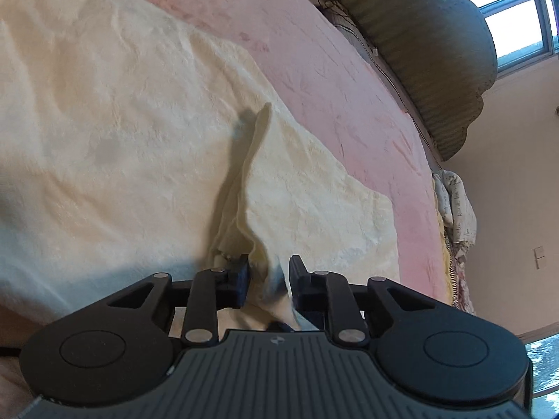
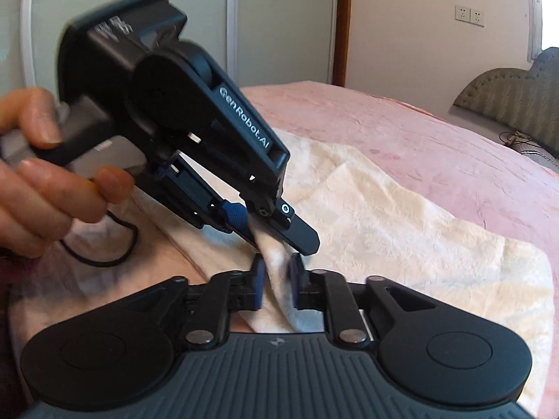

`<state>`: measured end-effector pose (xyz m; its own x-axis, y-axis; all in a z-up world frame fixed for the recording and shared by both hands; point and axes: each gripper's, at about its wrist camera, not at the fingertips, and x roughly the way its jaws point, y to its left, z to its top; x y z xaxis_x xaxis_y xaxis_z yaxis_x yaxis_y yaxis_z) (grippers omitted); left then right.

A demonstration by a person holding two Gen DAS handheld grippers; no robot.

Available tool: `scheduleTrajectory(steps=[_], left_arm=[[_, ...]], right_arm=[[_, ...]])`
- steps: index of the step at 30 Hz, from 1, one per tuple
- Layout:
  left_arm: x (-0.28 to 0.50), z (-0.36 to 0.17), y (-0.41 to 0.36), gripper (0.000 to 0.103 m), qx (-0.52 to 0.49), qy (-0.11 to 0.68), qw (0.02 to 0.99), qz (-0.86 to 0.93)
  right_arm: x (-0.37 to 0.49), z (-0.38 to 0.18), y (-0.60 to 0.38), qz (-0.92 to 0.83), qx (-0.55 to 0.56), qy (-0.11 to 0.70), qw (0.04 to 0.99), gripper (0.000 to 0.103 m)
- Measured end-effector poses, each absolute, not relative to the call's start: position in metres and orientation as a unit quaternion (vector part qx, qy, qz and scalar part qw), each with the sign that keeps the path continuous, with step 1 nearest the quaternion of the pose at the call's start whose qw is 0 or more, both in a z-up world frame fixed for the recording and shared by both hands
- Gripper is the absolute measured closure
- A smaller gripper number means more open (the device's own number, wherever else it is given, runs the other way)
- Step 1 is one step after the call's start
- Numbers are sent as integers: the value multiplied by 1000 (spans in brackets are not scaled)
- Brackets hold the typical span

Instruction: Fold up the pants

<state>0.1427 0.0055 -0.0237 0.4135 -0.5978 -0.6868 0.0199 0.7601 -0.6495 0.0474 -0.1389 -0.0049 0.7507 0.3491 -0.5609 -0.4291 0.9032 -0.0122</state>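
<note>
Cream fleece pants (image 1: 122, 122) lie spread across a pink bed (image 1: 349, 80). In the left wrist view my left gripper (image 1: 269, 269) is shut on a raised fold of the pants, and a ridge of cloth runs away from its fingers. In the right wrist view the pants (image 2: 401, 227) stretch off to the right. There my right gripper (image 2: 277, 272) pinches the same bunched edge. The left gripper (image 2: 279, 244) comes in from the upper left, held by a person's hand (image 2: 42, 181), and grips the cloth just above the right gripper's fingers.
A padded olive headboard (image 1: 436, 52) runs along the far side of the bed, with a window (image 1: 517, 17) behind it. Patterned bedding (image 1: 454, 202) hangs at the bed's edge. A black cable (image 2: 104, 262) loops on the bed (image 2: 419, 132) under the hand. Wardrobe doors (image 2: 122, 0) stand behind.
</note>
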Motion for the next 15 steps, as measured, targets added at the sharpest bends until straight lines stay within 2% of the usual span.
scheduleTrajectory(steps=[2, 4, 8, 12, 13, 14, 15], left_arm=[[141, -14, 9, 68, -264, 482, 816, -180], [142, -11, 11, 52, -256, 475, 823, -175], [146, -25, 6, 50, -255, 495, 809, -189], [146, -30, 5, 46, -265, 482, 812, -195], [146, -30, 3, 47, -264, 483, 810, -201], [146, -29, 0, 54, -257, 485, 811, -204], [144, -28, -2, 72, -240, 486, 817, -195]], right_arm=[[43, 5, -157, 217, -18, 274, 937, 79], [47, 5, -172, 213, 30, 269, 939, 79], [56, -16, -171, 164, 23, 308, 937, 79], [47, -12, -151, 179, -28, 288, 941, 78], [48, -12, -145, 176, -45, 287, 941, 74], [45, -15, -139, 169, -55, 289, 941, 68], [51, -16, -137, 167, -53, 294, 939, 66]])
